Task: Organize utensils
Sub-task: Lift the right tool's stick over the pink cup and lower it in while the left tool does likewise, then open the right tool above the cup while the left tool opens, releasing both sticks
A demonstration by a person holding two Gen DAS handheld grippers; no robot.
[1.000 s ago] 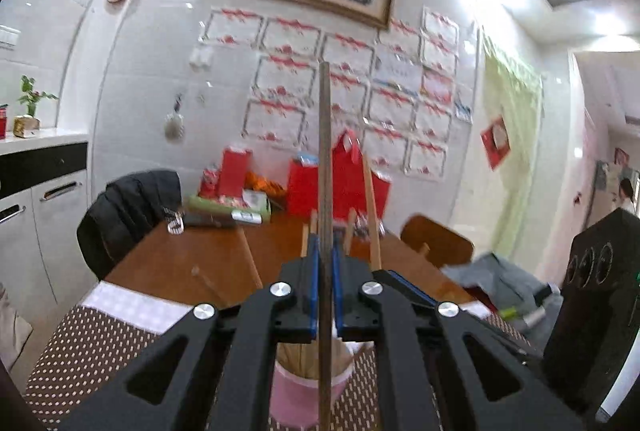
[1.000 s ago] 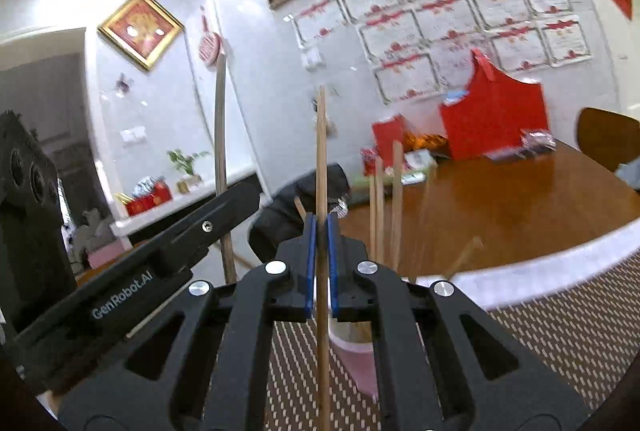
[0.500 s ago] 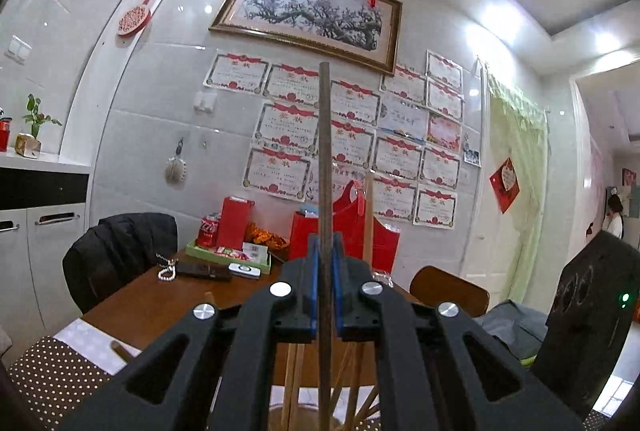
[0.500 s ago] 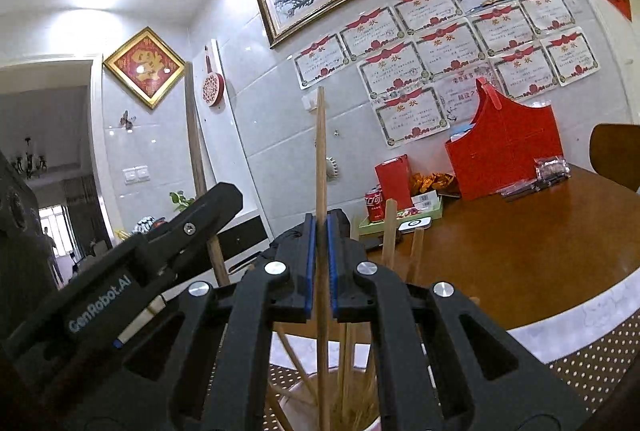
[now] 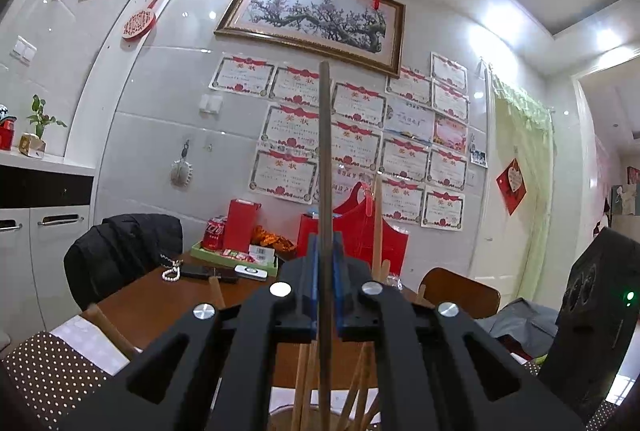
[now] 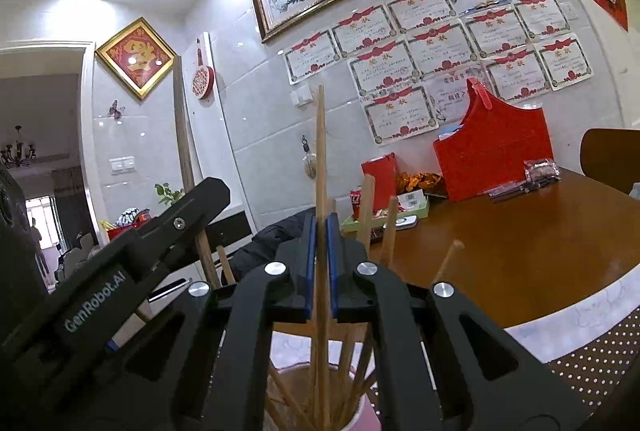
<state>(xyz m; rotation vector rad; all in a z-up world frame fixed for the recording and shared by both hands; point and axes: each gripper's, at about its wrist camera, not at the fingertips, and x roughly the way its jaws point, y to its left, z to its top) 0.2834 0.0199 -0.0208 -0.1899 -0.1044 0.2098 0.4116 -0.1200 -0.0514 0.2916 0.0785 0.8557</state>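
Two handheld grippers each pinch a single upright chopstick over a pink cup at the near edge of a dining table [image 6: 540, 263]. The left gripper [image 5: 325, 287] has its blue-lined jaws closed tight on a dark chopstick [image 5: 325, 159] that rises straight up in front of the certificate-covered wall. The right gripper [image 6: 319, 263] is clamped just as narrowly on a lighter wooden chopstick [image 6: 320, 151], whose lower end runs down into the pink cup [image 6: 360, 417] directly beneath it.

From the right wrist camera, the cup already holds a loose bundle of other chopsticks [image 6: 365, 207], fanned out at slight angles, and stands on a brown polka-dot mat [image 6: 592, 363]. In the same view the left gripper's black body sits just to the left, its dark chopstick [image 6: 182, 135] standing nearly vertical beside it.

From the left wrist camera, only a sliver of the cup rim shows at the bottom edge, so whether the dark chopstick's tip has entered it is hard to judge.

Farther back on the table are a red gift bag [image 6: 492, 159], a green tray [image 5: 236, 261] of snacks with a cola can [image 5: 214, 231], and a black jacket [image 5: 120, 255] draped over a chair
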